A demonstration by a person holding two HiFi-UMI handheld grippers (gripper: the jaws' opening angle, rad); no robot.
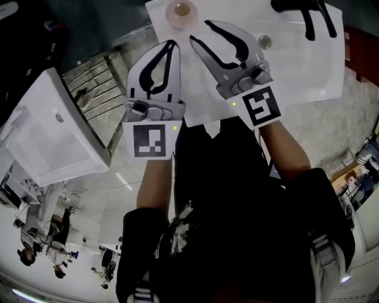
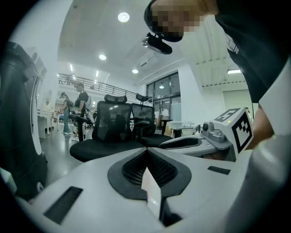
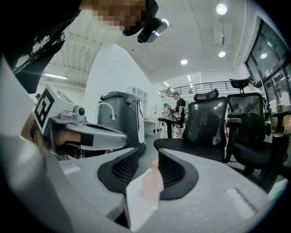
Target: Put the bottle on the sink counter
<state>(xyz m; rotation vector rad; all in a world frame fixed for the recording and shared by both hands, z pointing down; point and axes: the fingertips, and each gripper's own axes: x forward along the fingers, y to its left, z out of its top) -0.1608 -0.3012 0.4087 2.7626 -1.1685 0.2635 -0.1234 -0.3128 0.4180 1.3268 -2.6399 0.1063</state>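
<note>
On the left, the left hand-held gripper (image 1: 172,44) is hanging closed and empty. The pink bottle (image 1: 182,12) is standing upright on the white bench (image 1: 323,71), at 12 o'clock. The right hand-held gripper (image 1: 199,31), half open and empty, is sitting nearer, with the bottle at its 11 o'clock.

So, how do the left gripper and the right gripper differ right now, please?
The left gripper has its fingers together; the right gripper has them apart. The pink bottle on the sink counter shows between the right gripper's fingers in its view; the left gripper view shows no bottle. Both hold nothing.
</note>
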